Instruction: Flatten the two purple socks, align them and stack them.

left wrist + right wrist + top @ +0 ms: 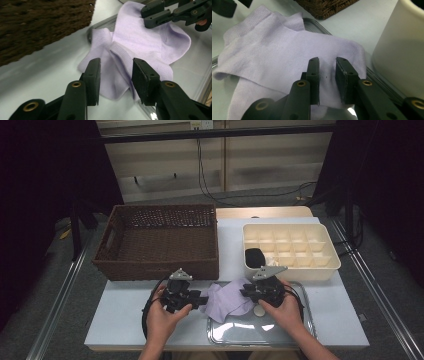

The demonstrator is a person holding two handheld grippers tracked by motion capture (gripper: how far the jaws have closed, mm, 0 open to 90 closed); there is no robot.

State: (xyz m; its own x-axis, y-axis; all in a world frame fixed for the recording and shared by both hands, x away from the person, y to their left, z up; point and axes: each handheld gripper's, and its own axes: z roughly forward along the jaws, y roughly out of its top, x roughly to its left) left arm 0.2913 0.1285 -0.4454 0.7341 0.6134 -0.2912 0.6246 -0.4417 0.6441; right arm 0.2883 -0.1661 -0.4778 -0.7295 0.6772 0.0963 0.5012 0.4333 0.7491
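A lilac sock (227, 300) lies crumpled across the left rim of a metal tray (295, 332), partly on the table. My left gripper (204, 297) reaches it from the left. In the left gripper view its jaws (116, 62) stand open over a fold of the sock (140, 42), with the pads off the fabric. My right gripper (243, 292) comes from the right. Its jaws (327, 60) stand a narrow gap apart just above the sock (274, 50), with nothing pinched. The right gripper's tips (155, 17) rest over the sock's far part.
A brown wicker basket (160, 242) stands at the back left, close behind the left gripper. A cream compartment box (290, 247) holding a black item (254, 256) sits just behind the right gripper. A small white round thing (258, 310) lies on the tray.
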